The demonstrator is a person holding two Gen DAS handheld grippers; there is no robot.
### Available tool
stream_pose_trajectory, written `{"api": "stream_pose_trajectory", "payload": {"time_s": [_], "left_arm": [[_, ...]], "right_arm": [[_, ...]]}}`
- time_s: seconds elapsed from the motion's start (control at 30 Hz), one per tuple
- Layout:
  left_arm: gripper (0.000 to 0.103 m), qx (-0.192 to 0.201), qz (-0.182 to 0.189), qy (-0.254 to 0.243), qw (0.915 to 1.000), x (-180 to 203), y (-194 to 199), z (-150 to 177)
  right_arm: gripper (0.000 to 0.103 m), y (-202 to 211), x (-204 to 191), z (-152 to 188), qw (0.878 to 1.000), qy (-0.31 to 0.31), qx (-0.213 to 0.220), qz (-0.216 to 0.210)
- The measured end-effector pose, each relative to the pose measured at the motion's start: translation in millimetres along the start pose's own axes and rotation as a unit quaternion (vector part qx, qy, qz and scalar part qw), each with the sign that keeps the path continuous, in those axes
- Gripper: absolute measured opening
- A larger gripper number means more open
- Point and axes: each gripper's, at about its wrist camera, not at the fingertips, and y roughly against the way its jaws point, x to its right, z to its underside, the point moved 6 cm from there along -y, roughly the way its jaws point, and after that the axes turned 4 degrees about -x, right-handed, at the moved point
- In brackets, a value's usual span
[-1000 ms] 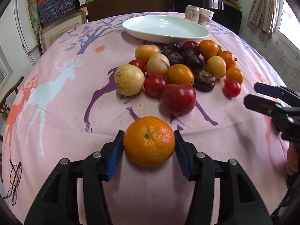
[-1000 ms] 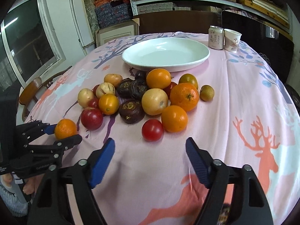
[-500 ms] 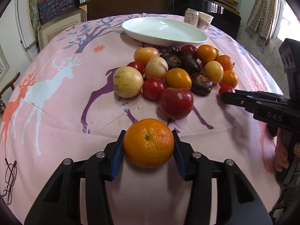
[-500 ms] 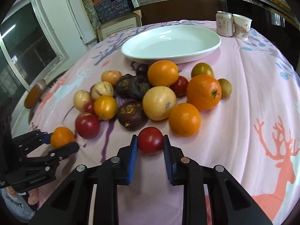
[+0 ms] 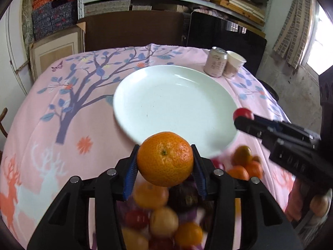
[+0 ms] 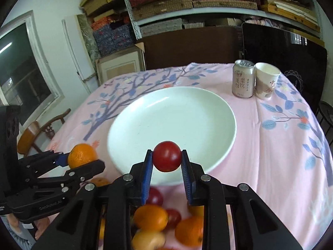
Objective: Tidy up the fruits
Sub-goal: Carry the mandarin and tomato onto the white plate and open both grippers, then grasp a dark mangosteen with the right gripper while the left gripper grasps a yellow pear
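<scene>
Both wrist cams angled down, close; share white plate [image 5: 174, 102].

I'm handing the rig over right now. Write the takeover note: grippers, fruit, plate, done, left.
Left gripper: shut on the orange, held in the air at the plate's near edge.
Right gripper: shut on the red tomato, over the plate's near rim.
White plate: nothing in it yet.
Fruit pile: on the cloth below both grippers.
Done: two fruits picked.
Left: set both on the plate, then fetch the rest.

Plate [image 6: 208, 108] mid-table; can [image 6: 243, 79], cup [image 6: 266, 81] behind (touching); fruit pile [image 6: 158, 220] before.
</scene>
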Motion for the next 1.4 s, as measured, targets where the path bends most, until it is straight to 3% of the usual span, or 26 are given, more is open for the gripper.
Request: {"api": "stream_pose_trajectory", "payload": {"time_s": [0.07, 0.1, 0.13, 0.17, 0.2, 0.23, 0.43, 0.5, 0.6, 0.7, 0.77, 0.9, 1.0, 1.1, 1.27, 1.4], "left_arm": [[0.046, -0.016, 0.002, 0.008, 0.9998, -4, -22, -10], [0.047, -0.025, 0.004, 0.013, 0.9996, -7, -32, -13], [0.048, -0.016, 0.001, 0.014, 0.9998, -8, -35, -16], [0.06, -0.005, -0.002, 0.009, 0.9999, -8, -34, -18], [0.072, 0.001, -0.005, 0.004, 1.0, -7, -33, -19], [0.075, 0.008, -0.009, 0.0, 0.9999, -6, -31, -20], [0.081, 0.027, -0.035, -0.019, 0.9988, -13, -17, -13], [0.088, 0.032, -0.048, -0.008, 0.9983, -24, -9, -9], [0.09, 0.045, -0.046, 0.015, 0.9978, -39, 11, 2], [0.098, 0.065, -0.055, 0.036, 0.9957, -55, 34, 32], [0.098, 0.06, -0.064, 0.048, 0.995, -66, 42, 59], [0.098, 0.041, -0.059, 0.078, 0.9944, -79, 51, 108], [0.098, 0.038, -0.052, 0.085, 0.9943, -80, 57, 129], [0.098, 0.038, -0.042, 0.077, 0.9954, -71, 58, 134], [0.099, 0.011, -0.089, 0.043, 0.995, -63, 40, 135], [0.099, 0.01, -0.072, 0.065, 0.9953, -73, 38, 133]], "right_arm": [[0.031, -15, 7, -2, 1.0, -0.01, -0.005, 0.001], [0.038, -18, 10, -2, 1.0, -0.018, 0.0, -0.005], [0.06, -19, 12, -1, 1.0, -0.025, 0.007, -0.01], [0.073, -19, 15, -1, 0.999, -0.032, 0.016, -0.009], [0.073, -17, 16, -1, 0.999, -0.032, 0.022, -0.008], [0.073, -15, 17, -3, 0.999, -0.027, 0.026, -0.009], [0.073, 3, 27, -4, 0.997, -0.048, 0.055, -0.011], [0.074, 11, 30, 0, 0.997, -0.051, 0.062, -0.001], [0.08, 25, 31, 10, 0.995, -0.064, 0.075, -0.008], [0.084, 39, 29, 32, 0.995, -0.06, 0.082, -0.001], [0.089, 48, 28, 48, 0.995, -0.059, 0.085, 0.008], [0.09, 70, 27, 74, 0.992, -0.074, 0.101, -0.008], [0.095, 104, 22, 81, 0.985, -0.066, 0.159, -0.022], [0.099, 127, 22, 87, 0.976, -0.059, 0.209, -0.018], [0.099, 128, 16, 83, 0.975, -0.051, 0.21, -0.056], [0.099, 154, 12, 79, 0.962, -0.044, 0.256, -0.085]]}}
